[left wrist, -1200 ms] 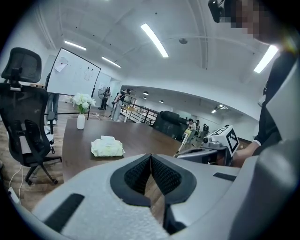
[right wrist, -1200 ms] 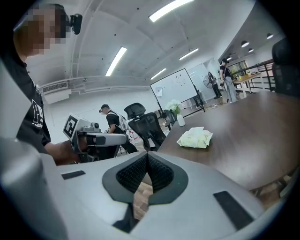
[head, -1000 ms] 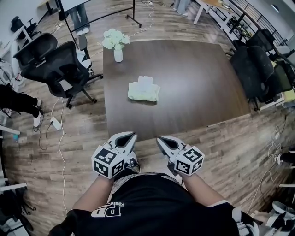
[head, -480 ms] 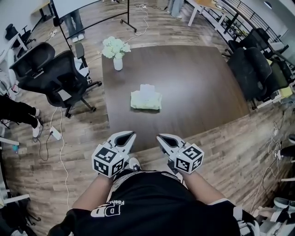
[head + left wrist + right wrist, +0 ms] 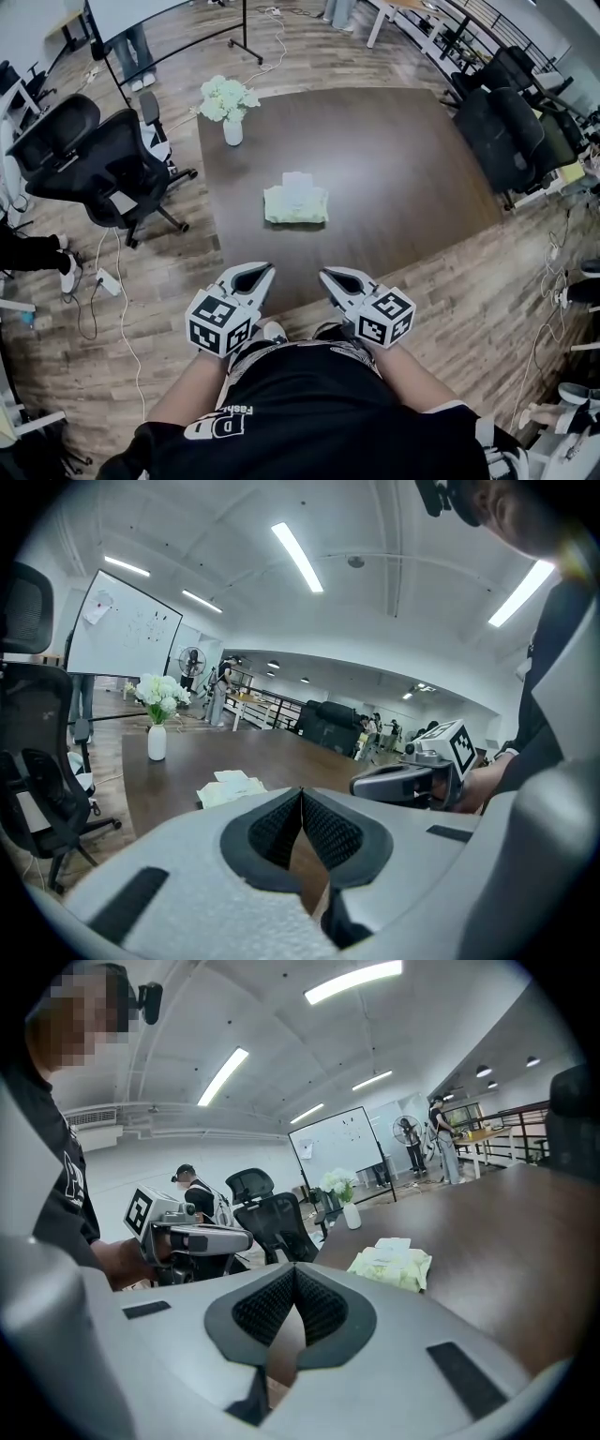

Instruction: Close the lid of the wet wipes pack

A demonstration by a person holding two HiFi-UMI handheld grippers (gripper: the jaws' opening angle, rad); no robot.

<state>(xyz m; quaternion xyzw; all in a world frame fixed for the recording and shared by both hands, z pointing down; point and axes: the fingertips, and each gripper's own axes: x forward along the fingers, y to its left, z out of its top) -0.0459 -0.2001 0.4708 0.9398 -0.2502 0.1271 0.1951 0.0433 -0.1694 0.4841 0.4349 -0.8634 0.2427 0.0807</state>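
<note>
Wipes pack [image 5: 295, 204] on dark office table [image 5: 394, 169]

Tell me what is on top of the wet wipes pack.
Nothing rests on the wet wipes pack; its white lid appears flipped open at the far edge. The table patch beneath is covered.

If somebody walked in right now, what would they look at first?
Probably the pale green wet wipes pack lying alone in the middle of the big dark table, its white lid open. Next, the vase of white flowers at the table's far left corner. Nearest, the left gripper and right gripper, both shut and empty, are held side by side at the table's near edge.
</note>
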